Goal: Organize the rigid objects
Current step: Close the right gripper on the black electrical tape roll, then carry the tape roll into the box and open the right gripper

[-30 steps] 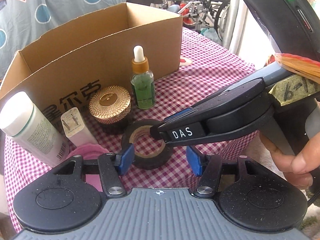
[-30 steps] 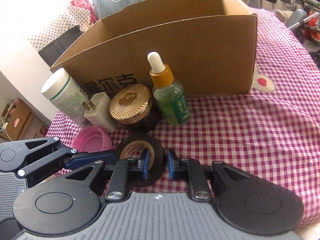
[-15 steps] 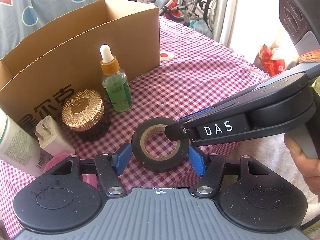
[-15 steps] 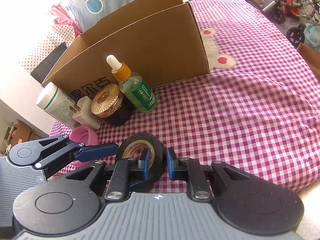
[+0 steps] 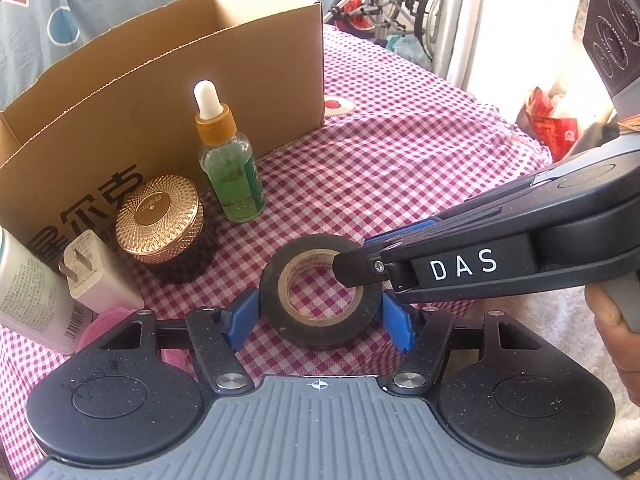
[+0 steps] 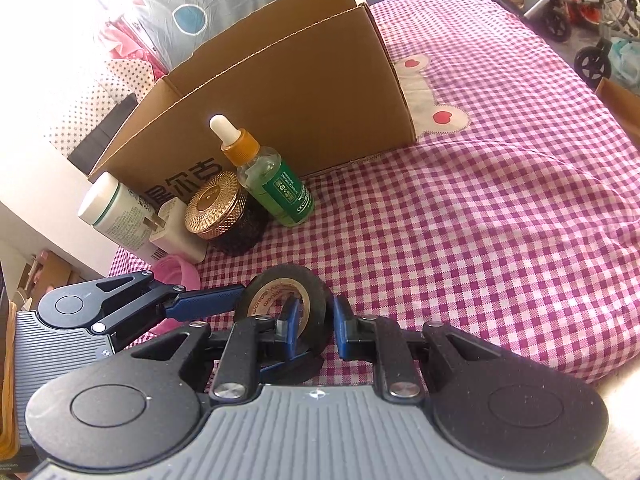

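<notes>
From the left wrist camera, the left claw is sitting low over the checked cloth, its two blue fingers spread fairly wide on either side of a black tape roll. The left finger is lying right against the roll's side and the right one is just beside it; whether they are actually pressing cannot be told. The right claw is reaching in from the right, its dark tip lying over the roll's rim, one finger inside the ring and a blue finger showing behind it. The roll is lying nearly flat on the cloth, near the front edge. Behind it, in front of an open cardboard box, a green dropper bottle is standing upright, with a gold-lidded jar to its left, then a white plug adapter and a white bottle. A pink dish is peeking out below the adapter.

From the right wrist camera, the right claw is narrowed onto the wall of the tape roll, one blue finger inside the ring and the other outside, gripping it. The roll looks tilted up on this side. The left claw is coming in from the left, one blue finger touching the roll's outer side. The dropper bottle, the jar, the adapter and the white bottle are standing in a row against the box, with the pink dish just in front.
</notes>
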